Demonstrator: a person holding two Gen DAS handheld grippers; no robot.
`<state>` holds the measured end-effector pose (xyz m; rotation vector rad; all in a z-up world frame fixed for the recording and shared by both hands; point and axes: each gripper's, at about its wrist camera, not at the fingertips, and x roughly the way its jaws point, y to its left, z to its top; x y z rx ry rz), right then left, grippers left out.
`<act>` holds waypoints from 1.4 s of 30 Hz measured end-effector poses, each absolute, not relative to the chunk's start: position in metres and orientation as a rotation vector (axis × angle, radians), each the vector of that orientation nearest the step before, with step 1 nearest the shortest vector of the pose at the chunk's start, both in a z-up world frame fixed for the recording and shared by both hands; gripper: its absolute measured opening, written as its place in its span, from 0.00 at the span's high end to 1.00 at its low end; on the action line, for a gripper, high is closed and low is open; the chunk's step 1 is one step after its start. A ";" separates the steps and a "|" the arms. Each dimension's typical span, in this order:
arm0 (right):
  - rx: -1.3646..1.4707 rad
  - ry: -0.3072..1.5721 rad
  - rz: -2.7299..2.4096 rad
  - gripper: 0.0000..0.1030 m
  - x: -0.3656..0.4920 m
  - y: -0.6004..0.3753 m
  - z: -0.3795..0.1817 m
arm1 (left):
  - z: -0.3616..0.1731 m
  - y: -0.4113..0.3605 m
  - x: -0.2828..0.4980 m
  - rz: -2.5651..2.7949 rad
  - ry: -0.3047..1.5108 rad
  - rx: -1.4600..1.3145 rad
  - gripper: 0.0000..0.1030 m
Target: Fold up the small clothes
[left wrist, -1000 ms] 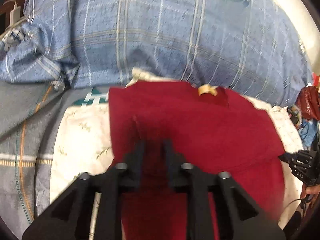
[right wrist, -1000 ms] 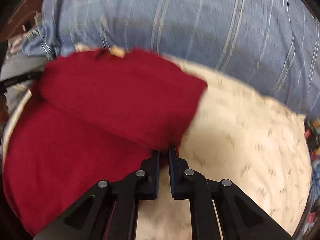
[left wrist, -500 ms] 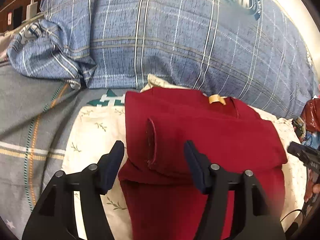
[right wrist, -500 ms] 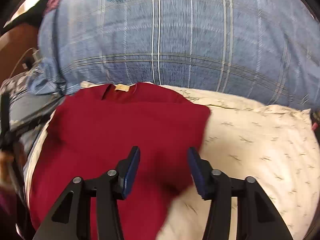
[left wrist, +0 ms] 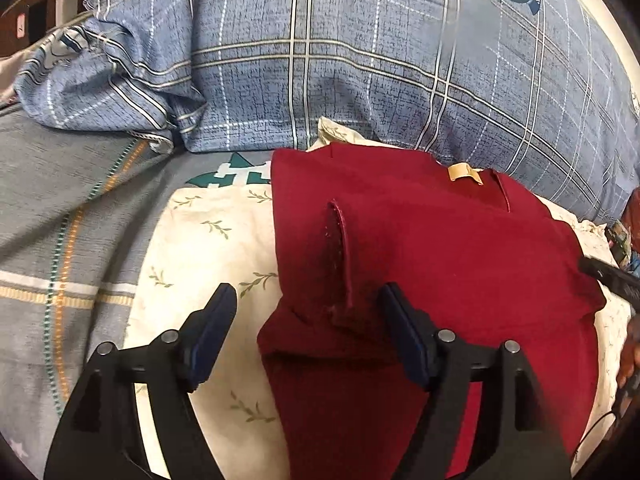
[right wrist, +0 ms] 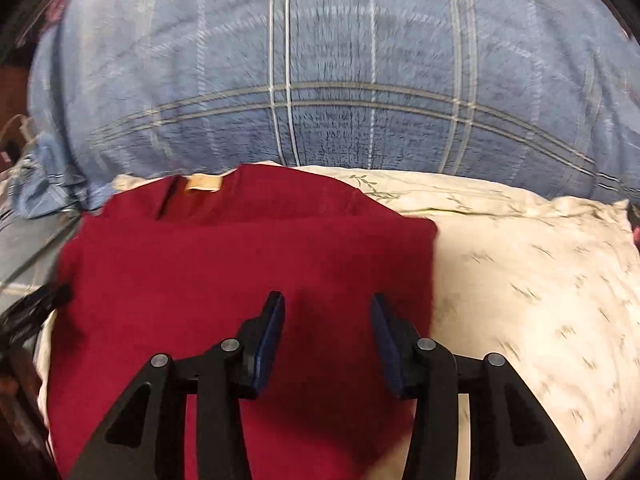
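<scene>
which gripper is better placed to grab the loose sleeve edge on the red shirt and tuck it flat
Left. The left hand-held gripper, jaws opening, straddles the raised sleeve edge of the red shirt. The right hand-held gripper hangs open over flat cloth near the opposite edge.

Blue plaid pillow (left wrist: 360,60) at back, cream leaf-print pillow (right wrist: 520,280) — grey striped bedsheet (left wrist: 60,220) at left
</scene>
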<state>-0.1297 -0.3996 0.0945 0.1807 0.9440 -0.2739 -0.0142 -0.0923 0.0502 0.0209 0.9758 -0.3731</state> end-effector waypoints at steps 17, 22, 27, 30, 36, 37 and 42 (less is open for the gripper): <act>0.254 0.855 -0.182 0.53 -0.211 -0.393 0.137 | 0.103 -0.098 -0.071 -0.418 0.905 -0.027 0.28; 0.231 0.828 -0.182 0.50 -0.221 -0.380 0.146 | 0.097 -0.078 -0.073 -0.386 0.908 -0.041 0.28; 0.272 0.902 -0.198 0.51 -0.193 -0.378 0.118 | 0.086 -0.057 -0.060 -0.305 0.911 -0.044 0.28; 0.260 0.941 -0.226 0.52 -0.175 -0.379 0.106 | 0.083 -0.055 -0.050 -0.304 0.918 -0.064 0.28; 0.218 1.020 -0.305 0.53 -0.152 -0.393 0.075 | 0.076 -0.080 -0.030 -0.326 0.903 -0.039 0.28; 0.213 1.008 -0.304 0.53 -0.152 -0.394 0.074 | 0.074 -0.085 -0.026 -0.323 0.903 -0.027 0.28; 0.228 0.960 -0.249 0.50 -0.168 -0.383 0.095 | 0.051 -0.102 -0.008 -0.278 0.968 0.059 0.28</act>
